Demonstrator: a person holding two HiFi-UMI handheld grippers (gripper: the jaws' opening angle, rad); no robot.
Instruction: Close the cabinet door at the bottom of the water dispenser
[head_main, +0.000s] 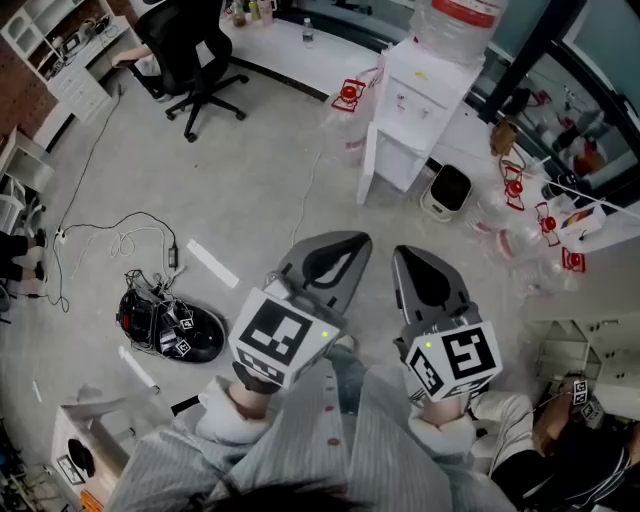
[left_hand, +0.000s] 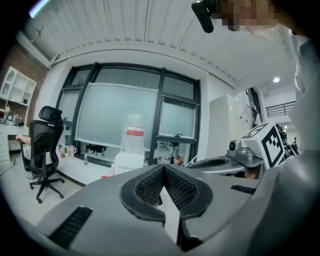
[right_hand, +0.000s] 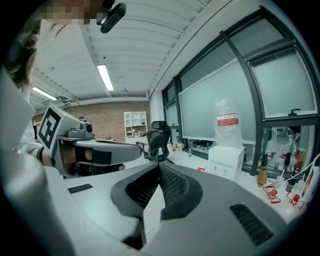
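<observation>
The white water dispenser (head_main: 425, 95) stands across the floor at the upper right of the head view, a clear bottle (head_main: 455, 18) on top. Its bottom cabinet door (head_main: 368, 163) hangs swung out to the left, and the compartment behind it shows. Both grippers are held side by side well short of it, pointing roughly level toward it. My left gripper (head_main: 345, 242) (left_hand: 163, 166) is shut with nothing in it. My right gripper (head_main: 405, 252) (right_hand: 159, 162) is shut too, also with nothing in it. The dispenser (left_hand: 127, 161) (right_hand: 226, 157) shows far off in both gripper views.
A black office chair (head_main: 195, 50) stands by a white desk (head_main: 290, 45) at the back. A black device with cables (head_main: 170, 330) lies on the floor at left. A small white bin (head_main: 447, 190) and several red-labelled bottles (head_main: 520, 195) sit right of the dispenser.
</observation>
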